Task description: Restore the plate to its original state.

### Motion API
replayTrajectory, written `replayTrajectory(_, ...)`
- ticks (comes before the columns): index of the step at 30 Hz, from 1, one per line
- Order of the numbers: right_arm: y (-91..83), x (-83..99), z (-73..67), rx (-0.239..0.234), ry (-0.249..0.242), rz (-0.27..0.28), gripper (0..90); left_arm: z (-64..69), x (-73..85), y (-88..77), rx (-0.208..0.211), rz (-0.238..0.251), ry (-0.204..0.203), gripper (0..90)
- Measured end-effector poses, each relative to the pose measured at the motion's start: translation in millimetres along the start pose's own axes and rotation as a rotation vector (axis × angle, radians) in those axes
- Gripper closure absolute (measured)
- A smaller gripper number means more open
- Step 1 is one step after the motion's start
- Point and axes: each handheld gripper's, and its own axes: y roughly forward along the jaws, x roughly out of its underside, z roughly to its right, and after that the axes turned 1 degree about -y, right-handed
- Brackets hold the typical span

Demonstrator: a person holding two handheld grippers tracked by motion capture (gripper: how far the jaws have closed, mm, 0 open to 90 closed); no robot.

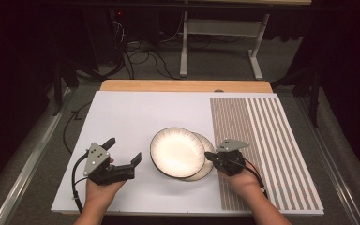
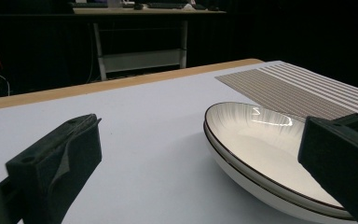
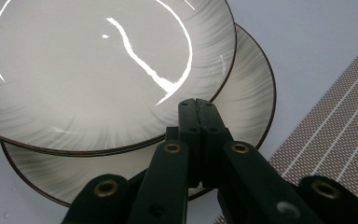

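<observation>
Two plates sit stacked and offset near the middle of the white board (image 1: pixel 122 117). The upper plate (image 1: pixel 176 152) overlaps the lower plate (image 1: pixel 205 161), which sticks out from under it on the side toward the striped mat (image 1: pixel 262 140).

Right gripper (image 1: pixel 209 155): jaws clenched together, pads meeting tip to tip. In the right gripper view the closed tips (image 3: pixel 197 103) sit over the upper plate's rim (image 3: pixel 121 70), right where it crosses the lower plate (image 3: pixel 247 93). Nothing is visibly pinched between the pads; whether the tips actually touch the rim cannot be told. In the high view the tips sit at the plates' edge on the mat side, with the hand (image 1: pixel 243 180) resting over the mat border.

Left gripper (image 1: pixel 124 151): released, jaws spread wide, nothing between them. It sits on the bare board just beside the stack on the side away from the mat, apart from it. In the left gripper view one jaw stands over bare board and the other in front of the near edge of the plates (image 2: pixel 261 149), with both rims visible one above the other.

The stack therefore lies between the two grippers: closed right tips at one edge, open left jaws short of the opposite edge.
</observation>
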Motion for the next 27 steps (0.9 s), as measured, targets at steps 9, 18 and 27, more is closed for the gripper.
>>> replayTrajectory(9,-2.5,0.7,2.5,0.011,0.002,0.004,90.0,-0.6,0.0,0.0,-0.002,-0.004,0.003,0.1)
replayTrajectory(18,-7.8,2.0,7.9,0.022,0.018,0.005,90.0,-2.9,0.1,-1.3,-0.006,-0.004,0.001,0.1)
replayTrajectory(27,-8.8,2.2,8.4,0.030,0.013,0.011,90.0,-3.4,0.2,-1.6,-0.008,-0.006,0.003,0.1)
